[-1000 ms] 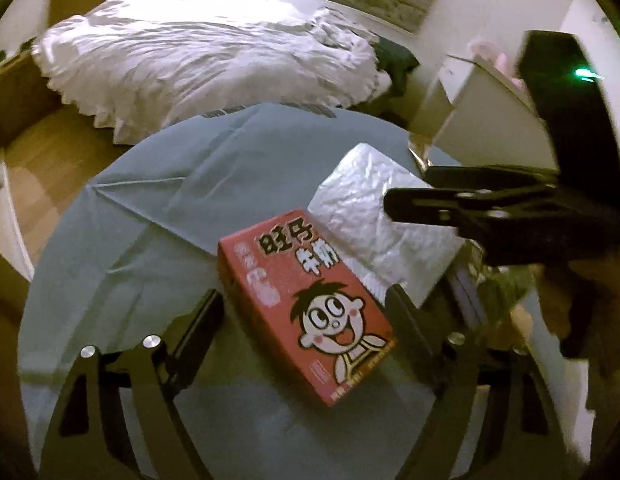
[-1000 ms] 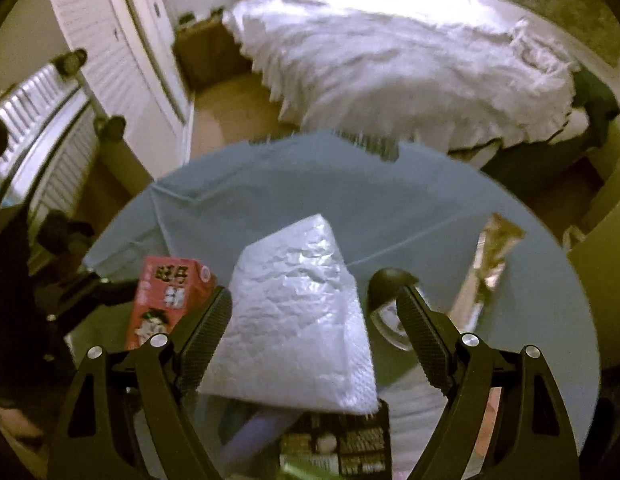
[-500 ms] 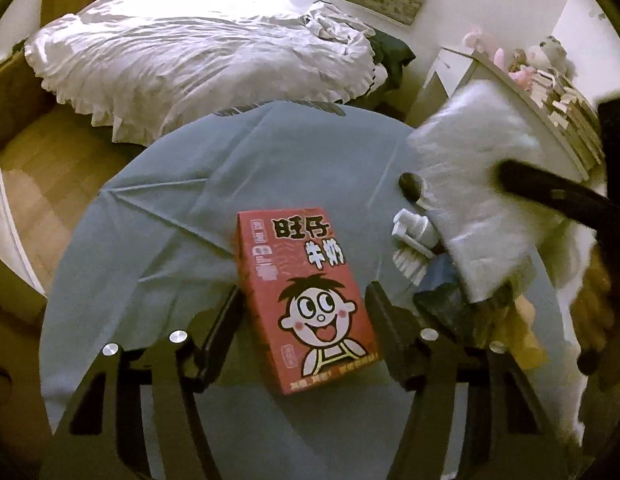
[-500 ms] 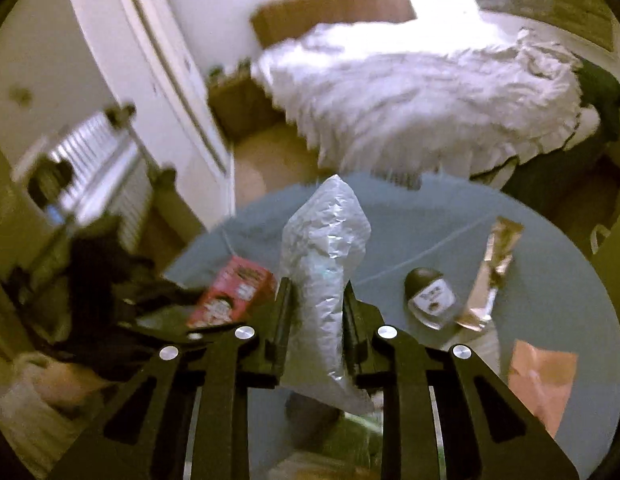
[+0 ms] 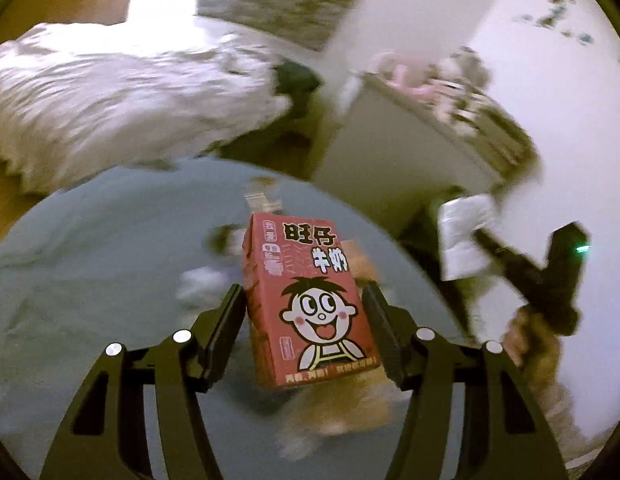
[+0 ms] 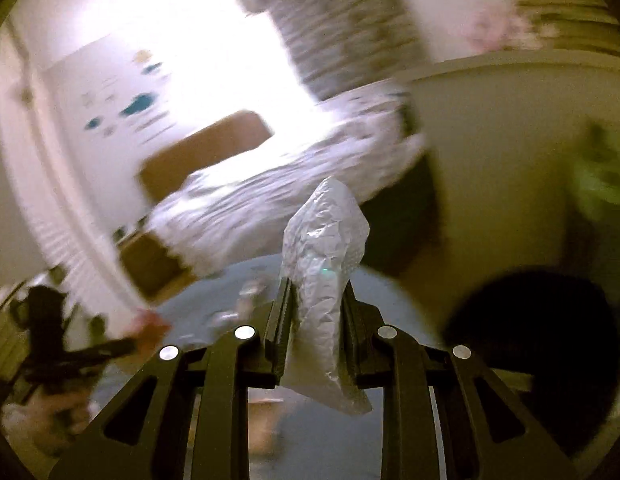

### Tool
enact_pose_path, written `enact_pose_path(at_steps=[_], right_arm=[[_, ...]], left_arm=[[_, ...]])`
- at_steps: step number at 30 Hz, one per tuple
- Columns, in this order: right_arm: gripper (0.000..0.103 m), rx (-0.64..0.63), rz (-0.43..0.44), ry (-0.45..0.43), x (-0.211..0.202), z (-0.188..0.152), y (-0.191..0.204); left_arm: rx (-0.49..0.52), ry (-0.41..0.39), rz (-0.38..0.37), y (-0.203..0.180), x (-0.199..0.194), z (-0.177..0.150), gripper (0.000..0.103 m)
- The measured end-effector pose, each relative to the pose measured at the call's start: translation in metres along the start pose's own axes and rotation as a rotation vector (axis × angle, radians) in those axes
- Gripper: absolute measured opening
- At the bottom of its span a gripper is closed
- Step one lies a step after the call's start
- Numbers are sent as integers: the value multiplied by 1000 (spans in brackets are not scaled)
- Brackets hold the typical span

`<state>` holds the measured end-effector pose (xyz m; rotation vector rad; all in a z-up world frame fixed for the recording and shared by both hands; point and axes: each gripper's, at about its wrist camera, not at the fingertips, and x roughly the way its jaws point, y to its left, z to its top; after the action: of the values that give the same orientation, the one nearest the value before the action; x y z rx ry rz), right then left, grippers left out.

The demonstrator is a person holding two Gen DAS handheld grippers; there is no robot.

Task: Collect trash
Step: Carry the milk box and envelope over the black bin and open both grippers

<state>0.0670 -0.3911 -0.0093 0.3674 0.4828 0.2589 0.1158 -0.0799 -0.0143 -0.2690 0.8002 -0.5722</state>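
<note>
The left tool (image 5: 303,322) is clamped on a red milk carton (image 5: 307,304), its fingers pressed against the carton's two sides, holding it lifted above the blue-grey tabletop (image 5: 109,260). The right tool (image 6: 314,320) is clenched on a crumpled silver foil bag (image 6: 324,276), which stands up between its fingers, clear of the tabletop. Blurred scraps of litter (image 5: 201,280) lie on the tabletop beneath the carton. A bed with white bedding (image 5: 121,100) stands beyond.
</note>
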Motion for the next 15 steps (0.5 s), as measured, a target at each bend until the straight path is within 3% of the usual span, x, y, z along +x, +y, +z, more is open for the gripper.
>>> enact_pose_path(at_steps=[8, 15], right_arm=[[23, 159, -192, -89, -32, -14, -104], [23, 183, -268, -119, -41, -34, -143]], left_arm=[[163, 41, -202, -110, 72, 24, 59], [206, 114, -296, -163, 137, 27, 59]])
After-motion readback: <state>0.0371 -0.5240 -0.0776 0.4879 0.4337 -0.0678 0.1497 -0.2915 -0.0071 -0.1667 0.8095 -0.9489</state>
